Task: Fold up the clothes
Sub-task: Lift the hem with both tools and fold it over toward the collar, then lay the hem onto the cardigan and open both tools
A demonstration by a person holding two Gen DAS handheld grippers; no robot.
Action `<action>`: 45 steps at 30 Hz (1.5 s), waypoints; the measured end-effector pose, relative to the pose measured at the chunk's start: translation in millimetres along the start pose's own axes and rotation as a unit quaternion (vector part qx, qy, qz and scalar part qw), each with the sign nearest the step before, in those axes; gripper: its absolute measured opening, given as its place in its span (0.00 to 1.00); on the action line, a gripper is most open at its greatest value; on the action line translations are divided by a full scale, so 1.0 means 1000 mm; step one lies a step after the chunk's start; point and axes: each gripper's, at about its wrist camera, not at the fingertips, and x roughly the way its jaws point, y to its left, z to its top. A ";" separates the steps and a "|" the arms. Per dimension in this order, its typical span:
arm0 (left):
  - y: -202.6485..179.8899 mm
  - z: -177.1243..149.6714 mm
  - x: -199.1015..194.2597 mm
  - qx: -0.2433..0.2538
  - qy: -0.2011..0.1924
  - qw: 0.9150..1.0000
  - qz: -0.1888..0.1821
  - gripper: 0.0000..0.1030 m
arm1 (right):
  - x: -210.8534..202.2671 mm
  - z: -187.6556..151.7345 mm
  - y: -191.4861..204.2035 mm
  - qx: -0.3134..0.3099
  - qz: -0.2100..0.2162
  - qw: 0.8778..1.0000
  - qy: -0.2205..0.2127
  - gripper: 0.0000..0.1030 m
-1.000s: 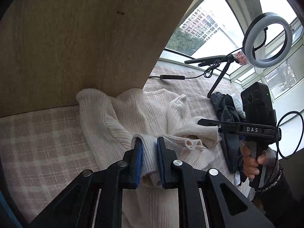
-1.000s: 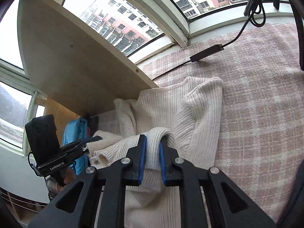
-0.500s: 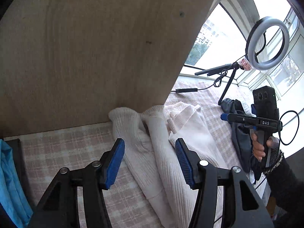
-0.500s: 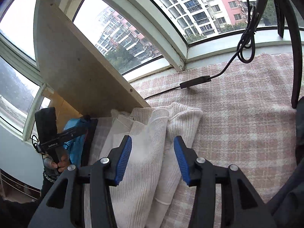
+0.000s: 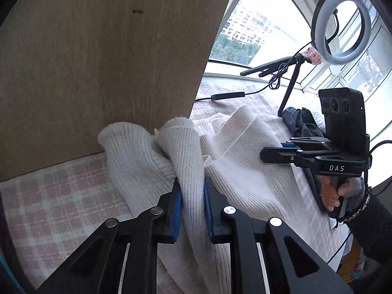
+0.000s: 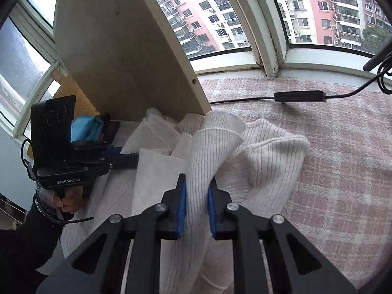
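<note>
A cream ribbed sweater (image 5: 245, 171) lies bunched on a pink plaid blanket (image 5: 61, 196), its far end against a wooden board. My left gripper (image 5: 192, 183) is closing, its blue pads pressing a raised fold of the knit between them. Seen in the right wrist view, the sweater (image 6: 269, 161) rises in a peaked fold that my right gripper (image 6: 197, 178) is closing on, pads pressed against it. Each gripper shows in the other's view, held by a hand: the right one (image 5: 281, 148) over the sweater's right side, the left one (image 6: 127, 158) at its left side.
An upright wooden board (image 5: 98, 61) stands just behind the sweater. A ring light on a tripod (image 5: 340, 27) and a dark garment (image 5: 303, 122) sit to the right. A cable with an inline box (image 6: 300, 96) crosses the blanket near the window sill. Blue cloth (image 6: 84, 127) lies behind the board.
Both grippers let go of the sweater and stood open half a second ago; now both are shut again on new raised folds of it. The sweater lies narrower and more bunched.
</note>
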 end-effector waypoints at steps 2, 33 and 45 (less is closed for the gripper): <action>0.010 -0.001 -0.018 -0.023 -0.030 0.999 -0.013 0.14 | -0.015 0.003 -0.008 0.025 0.015 0.999 -0.022 0.14; 0.061 0.035 0.071 -0.098 0.033 0.994 0.022 0.33 | 0.038 0.033 -0.069 0.077 -0.038 0.995 0.043 0.24; -0.051 0.034 -0.099 0.014 -0.099 0.995 -0.009 0.26 | -0.105 0.026 0.049 -0.025 -0.013 0.996 -0.089 0.21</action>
